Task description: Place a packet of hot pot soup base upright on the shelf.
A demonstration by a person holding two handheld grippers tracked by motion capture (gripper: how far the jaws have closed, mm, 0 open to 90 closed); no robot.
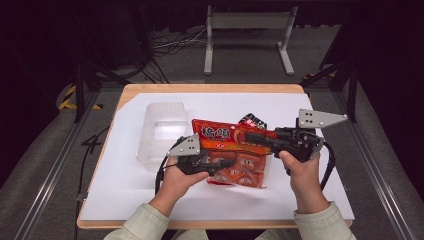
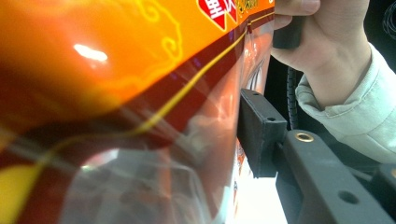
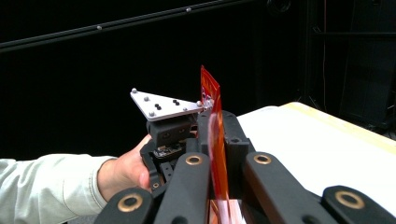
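An orange-red snack bag (image 1: pixel 235 150) is held up over the white table between both grippers. My right gripper (image 1: pixel 252 136) is shut on the bag's top edge; in the right gripper view the thin seam (image 3: pixel 215 135) is pinched between the two pads. My left gripper (image 1: pixel 225 164) grips the bag's lower part from the left. In the left gripper view the bag (image 2: pixel 116 93) is pressed close against the camera, one black pad (image 2: pixel 261 135) lies against its side, and the other jaw is hidden behind it.
A clear plastic container (image 1: pixel 162 130) stands on the white sheet (image 1: pixel 310 200) left of the bag. A small black packet (image 1: pixel 252 121) lies just behind the bag. A metal frame (image 1: pixel 247 30) stands on the floor beyond the table.
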